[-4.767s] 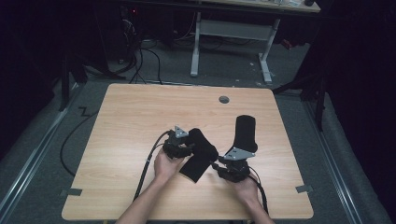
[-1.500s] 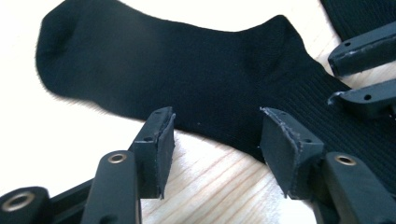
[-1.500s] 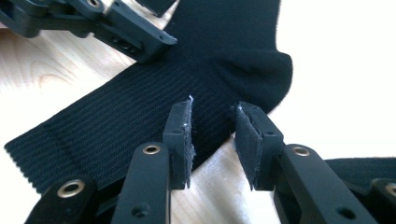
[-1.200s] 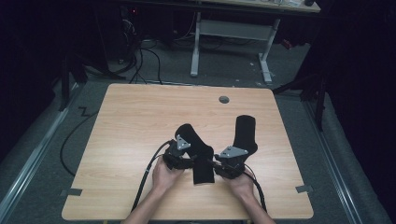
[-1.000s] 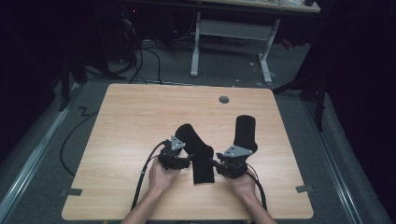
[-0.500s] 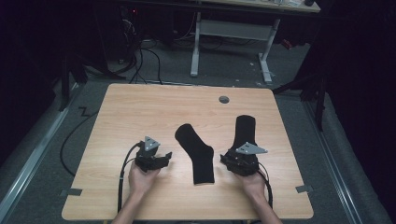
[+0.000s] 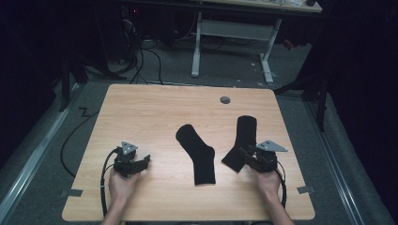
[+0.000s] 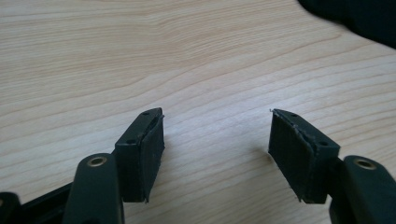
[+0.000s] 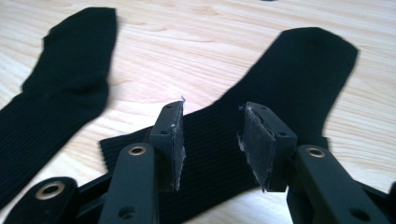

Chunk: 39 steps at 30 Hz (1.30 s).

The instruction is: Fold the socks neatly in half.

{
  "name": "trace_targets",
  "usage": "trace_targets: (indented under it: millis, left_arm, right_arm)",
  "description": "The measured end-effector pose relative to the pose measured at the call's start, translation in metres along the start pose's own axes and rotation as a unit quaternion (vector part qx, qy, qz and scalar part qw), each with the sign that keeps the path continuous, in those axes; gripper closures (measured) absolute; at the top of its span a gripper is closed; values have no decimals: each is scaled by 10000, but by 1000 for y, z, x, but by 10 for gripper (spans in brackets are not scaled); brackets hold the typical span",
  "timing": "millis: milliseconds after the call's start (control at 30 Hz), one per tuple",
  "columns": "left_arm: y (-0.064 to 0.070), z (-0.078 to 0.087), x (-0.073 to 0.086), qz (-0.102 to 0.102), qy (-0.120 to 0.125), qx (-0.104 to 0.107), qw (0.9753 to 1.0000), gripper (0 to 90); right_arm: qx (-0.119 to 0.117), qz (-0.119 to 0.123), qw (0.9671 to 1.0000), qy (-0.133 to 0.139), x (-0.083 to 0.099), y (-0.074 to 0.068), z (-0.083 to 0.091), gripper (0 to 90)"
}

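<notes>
Two black socks lie flat on the wooden table (image 7: 141, 112). The middle sock (image 7: 198, 152) is bent at the heel, cuff toward me; it also lies at the left of the right gripper view (image 9: 60, 98). The right sock (image 7: 243, 138) lies near the right edge. My right gripper (image 7: 245, 156) is open, its jaws just above that sock's ribbed cuff (image 9: 299, 70), nothing pinched between them (image 9: 211, 107). My left gripper (image 7: 145, 160) rests open over bare wood (image 8: 215, 114), well left of the middle sock, whose edge (image 8: 359, 16) is at the top right.
A round grey grommet (image 7: 225, 100) sits near the table's far edge. Tape marks (image 7: 71, 193) (image 7: 305, 190) flag the front corners. Beyond the table stand a white desk frame (image 7: 234, 35) and floor cables (image 7: 141, 51). Bare wood spreads across the far and left parts.
Both grippers were together at the middle sock, which now lies flat and released. The left gripper has drawn away to the left; the right gripper has shifted right to the right sock's cuff.
</notes>
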<state>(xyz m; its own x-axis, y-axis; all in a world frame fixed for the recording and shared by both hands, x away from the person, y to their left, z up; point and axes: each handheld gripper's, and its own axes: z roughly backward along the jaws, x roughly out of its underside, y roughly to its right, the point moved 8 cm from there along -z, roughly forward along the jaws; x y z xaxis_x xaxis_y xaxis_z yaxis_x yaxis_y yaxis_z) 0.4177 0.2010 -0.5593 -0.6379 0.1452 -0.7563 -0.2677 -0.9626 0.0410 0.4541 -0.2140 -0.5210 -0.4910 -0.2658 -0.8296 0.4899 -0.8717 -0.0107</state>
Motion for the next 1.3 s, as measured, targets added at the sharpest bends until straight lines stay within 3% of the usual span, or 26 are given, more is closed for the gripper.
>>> trace_targets:
  millis: [233,600,700,1000,1167,1300]
  left_arm:
    - [-2,1,3,-145,46,-259,9995,333]
    - [-1,1,4,-112,22,-229,9997,315]
    - [-1,1,4,-112,22,-224,9997,313]
    - [-1,1,4,-116,19,-200,9997,305]
    - [-1,1,4,-122,20,-168,9998,299]
    - [-1,1,4,-132,14,-169,9998,297]
  right_arm:
    - [86,17,10000,20,-6,10,0,584]
    - [275,-151,9992,-236,-10,22,-19,581]
    - [209,-307,9986,-369,-11,25,-29,581]
    - [509,-397,9959,-639,-14,36,-51,583]
    - [616,-441,9929,-914,-5,43,-62,614]
    - [671,-336,9934,-873,-2,42,-63,635]
